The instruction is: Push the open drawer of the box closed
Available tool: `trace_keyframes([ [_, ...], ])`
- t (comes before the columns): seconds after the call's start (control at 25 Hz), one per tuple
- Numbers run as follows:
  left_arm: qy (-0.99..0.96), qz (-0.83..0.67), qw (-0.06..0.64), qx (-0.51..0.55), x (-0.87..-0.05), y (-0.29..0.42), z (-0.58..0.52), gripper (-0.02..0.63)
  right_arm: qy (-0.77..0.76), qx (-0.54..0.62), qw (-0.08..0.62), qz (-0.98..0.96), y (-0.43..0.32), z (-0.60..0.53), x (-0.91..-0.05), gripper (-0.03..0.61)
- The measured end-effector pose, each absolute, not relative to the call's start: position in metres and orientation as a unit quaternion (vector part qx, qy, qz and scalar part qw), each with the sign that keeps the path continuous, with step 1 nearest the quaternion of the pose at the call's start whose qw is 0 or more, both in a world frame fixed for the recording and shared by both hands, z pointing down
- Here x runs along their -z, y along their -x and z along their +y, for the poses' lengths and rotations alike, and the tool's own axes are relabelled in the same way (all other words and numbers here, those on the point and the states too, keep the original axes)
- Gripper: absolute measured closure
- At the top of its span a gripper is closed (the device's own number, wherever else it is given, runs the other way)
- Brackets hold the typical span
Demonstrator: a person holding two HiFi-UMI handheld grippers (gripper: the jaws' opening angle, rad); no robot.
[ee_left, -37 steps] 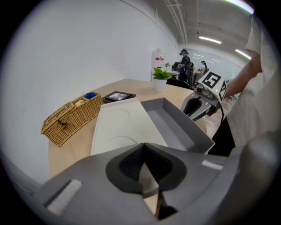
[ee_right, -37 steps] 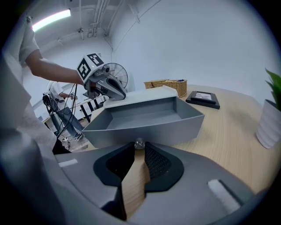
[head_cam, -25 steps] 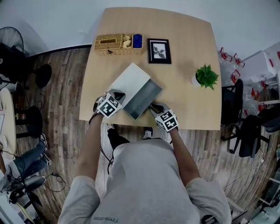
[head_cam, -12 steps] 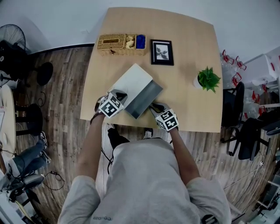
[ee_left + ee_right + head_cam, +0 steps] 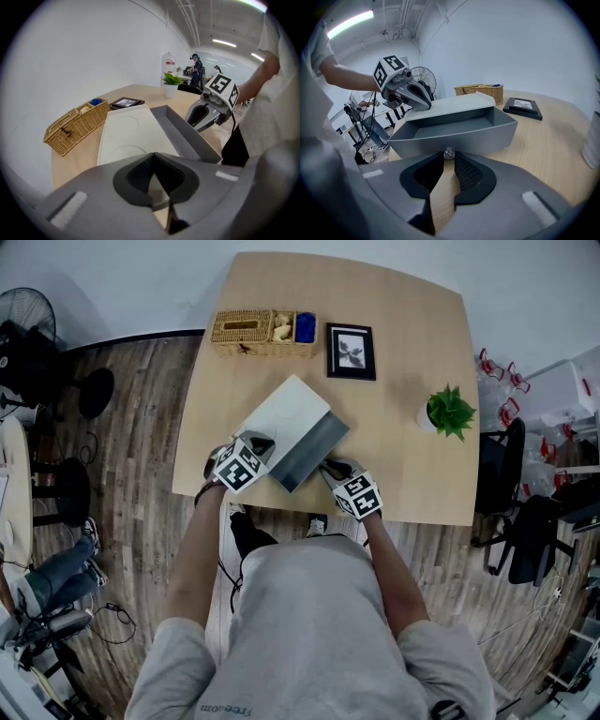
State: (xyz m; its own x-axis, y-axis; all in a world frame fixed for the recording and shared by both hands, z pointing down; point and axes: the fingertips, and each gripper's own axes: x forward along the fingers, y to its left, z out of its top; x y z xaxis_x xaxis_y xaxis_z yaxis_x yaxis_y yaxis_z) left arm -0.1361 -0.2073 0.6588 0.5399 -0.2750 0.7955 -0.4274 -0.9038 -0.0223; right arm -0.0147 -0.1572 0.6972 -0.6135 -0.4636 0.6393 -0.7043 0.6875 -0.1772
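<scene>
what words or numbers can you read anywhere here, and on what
"freedom": small print on the person's shirt, upside down in the head view.
Left gripper and right gripper: black-and-white square markers on their cubes, no letters or numbers.
Frame, basket, box: no text visible.

Grey short-sleeved T-shirt (image 5: 309, 634), faint print, perhaps lettering, grey left claw (image 5: 260, 441), right claw (image 5: 328, 465), black-and-white marker cubes (image 5: 357, 498)
</scene>
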Motion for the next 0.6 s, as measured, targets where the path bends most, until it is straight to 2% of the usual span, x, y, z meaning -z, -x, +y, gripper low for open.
trace_keyframes([
  [0.6, -0.874, -0.201, 0.086, -0.434, -0.6586, 0.1349, -0.2070, 0.561, -0.328, -0.213, 0.286, -0.875, 0.0248, -0.1662, -0.6975, 0.506],
])
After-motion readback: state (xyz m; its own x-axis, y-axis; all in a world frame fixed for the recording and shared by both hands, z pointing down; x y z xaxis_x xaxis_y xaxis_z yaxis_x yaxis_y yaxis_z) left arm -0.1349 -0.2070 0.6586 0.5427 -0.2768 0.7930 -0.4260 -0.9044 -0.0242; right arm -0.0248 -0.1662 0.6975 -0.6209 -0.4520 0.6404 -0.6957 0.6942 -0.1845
